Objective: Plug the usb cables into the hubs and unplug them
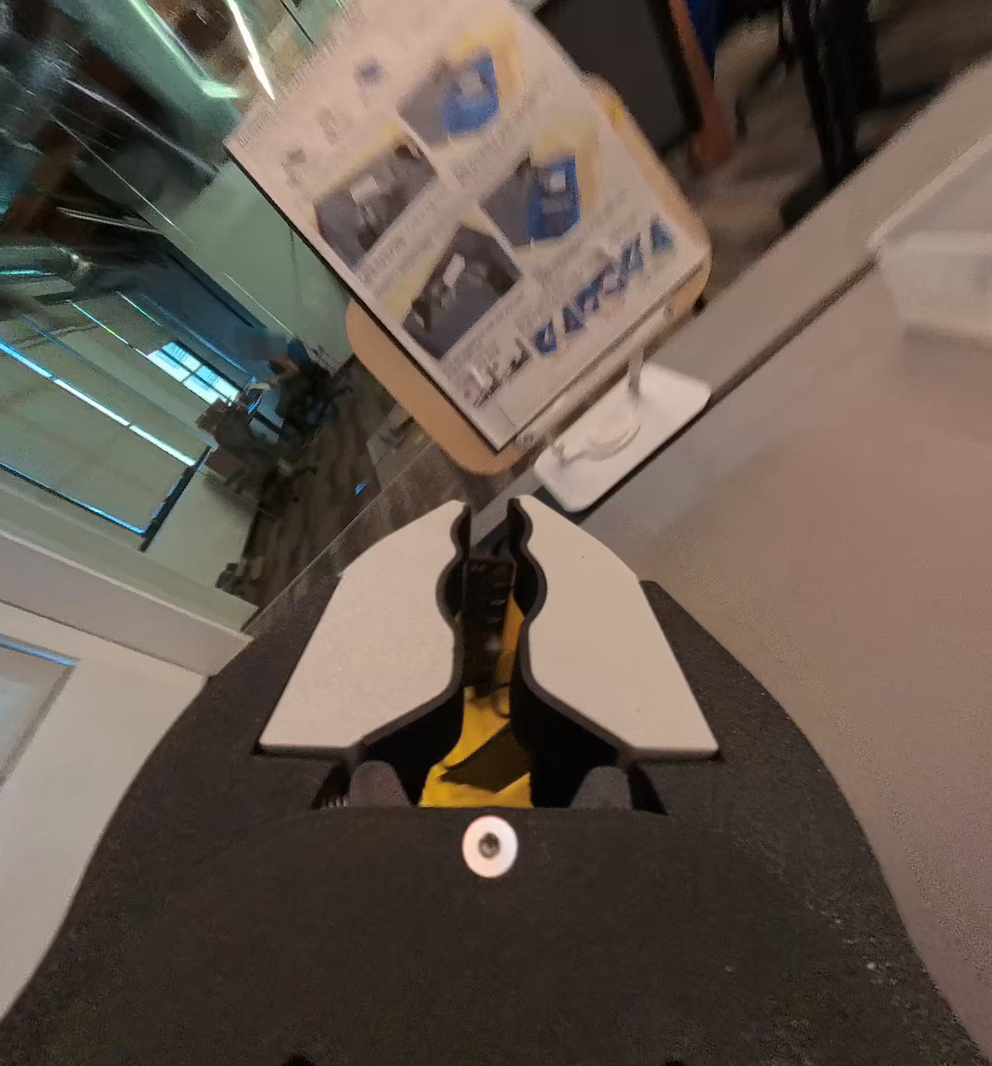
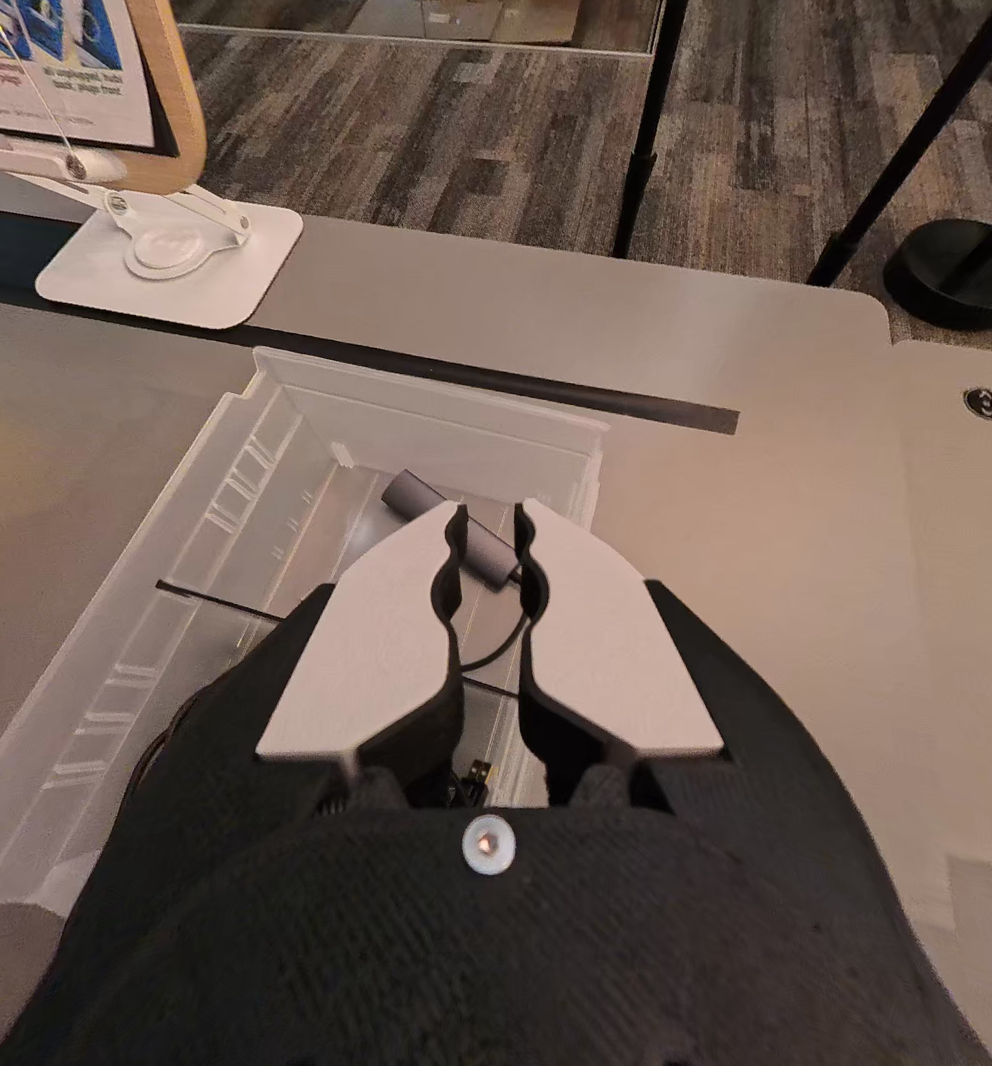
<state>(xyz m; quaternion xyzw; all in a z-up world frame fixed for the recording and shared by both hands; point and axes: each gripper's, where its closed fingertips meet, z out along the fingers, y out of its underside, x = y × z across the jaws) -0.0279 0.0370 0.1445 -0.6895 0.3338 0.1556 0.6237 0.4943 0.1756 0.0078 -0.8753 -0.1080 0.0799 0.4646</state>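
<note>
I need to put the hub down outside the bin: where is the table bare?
Bare table lies right of the clear bin, up to the dark slot behind it. More lies left of the bin, before the white stand base. Inside the bin it is crowded: a grey hub, its cable and the right hand-held gripper above.

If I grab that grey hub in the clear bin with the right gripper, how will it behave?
The grey hub looks like a rigid, slim bar, so it probably won't flex. Its smooth casing may slip. Its attached dark cable will likely trail and tug.
</note>
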